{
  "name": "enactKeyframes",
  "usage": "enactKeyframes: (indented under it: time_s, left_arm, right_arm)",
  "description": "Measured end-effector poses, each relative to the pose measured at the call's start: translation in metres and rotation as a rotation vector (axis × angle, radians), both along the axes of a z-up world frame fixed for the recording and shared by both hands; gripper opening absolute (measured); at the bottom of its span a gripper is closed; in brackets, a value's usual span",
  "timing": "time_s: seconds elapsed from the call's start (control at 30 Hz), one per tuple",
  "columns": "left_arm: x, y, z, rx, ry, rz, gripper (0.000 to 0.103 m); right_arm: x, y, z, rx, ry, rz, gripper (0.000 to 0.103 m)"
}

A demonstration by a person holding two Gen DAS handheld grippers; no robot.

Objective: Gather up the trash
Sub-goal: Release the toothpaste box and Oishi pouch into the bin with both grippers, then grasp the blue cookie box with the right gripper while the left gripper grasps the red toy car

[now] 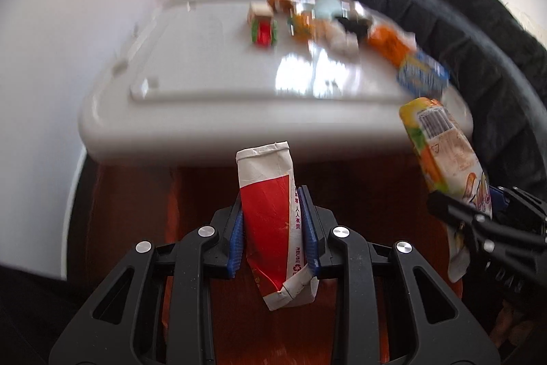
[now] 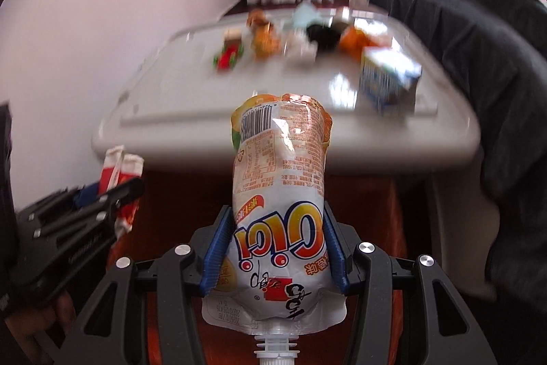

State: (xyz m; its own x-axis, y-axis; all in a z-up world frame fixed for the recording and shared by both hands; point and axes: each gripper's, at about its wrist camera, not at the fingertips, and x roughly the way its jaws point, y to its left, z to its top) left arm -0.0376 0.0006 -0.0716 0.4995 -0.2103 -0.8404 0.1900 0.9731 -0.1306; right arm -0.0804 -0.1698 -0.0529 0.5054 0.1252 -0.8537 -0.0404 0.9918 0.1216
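My left gripper (image 1: 273,228) is shut on a flattened red and white carton (image 1: 270,221), held upright in front of the white table (image 1: 205,125). My right gripper (image 2: 278,245) is shut on a white and orange drink pouch (image 2: 278,194), spout pointing toward the camera. In the left wrist view the pouch (image 1: 444,156) and right gripper (image 1: 478,221) show at the right. In the right wrist view the carton (image 2: 119,173) and left gripper (image 2: 85,207) show at the left. Both are off the table, over the brown floor.
Several pieces of trash lie at the table's far side: a red and green wrapper (image 1: 264,33), orange wrappers (image 1: 386,43), a blue and white box (image 2: 388,81), a black item (image 2: 321,36). A dark jacket (image 2: 478,57) hangs at right. White wall at left.
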Motion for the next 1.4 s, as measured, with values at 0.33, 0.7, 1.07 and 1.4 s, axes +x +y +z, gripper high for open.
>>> enactKeyframes:
  time_s: [0.33,0.7,1.07,1.4]
  left_arm:
    - [-0.026,-0.003,-0.026,-0.029,0.115,-0.006,0.041]
    - [-0.034,0.0,0.027,0.027,-0.183,0.071,0.083]
    - [-0.024,-0.009,0.026,0.056,-0.18,0.029,0.083]
    - [0.002,-0.003,0.038,0.034,-0.205,0.078,0.083]
  right_arm:
    - [-0.014,-0.003,-0.036,-0.03,0.123,-0.037,0.073]
    - [-0.013,-0.023,-0.013,0.019,-0.003,-0.118,0.089]
    - [0.002,-0.039,0.002,-0.012,-0.068,-0.154,0.089]
    - [0.087,-0.086,0.041,-0.168,-0.238,-0.243,0.095]
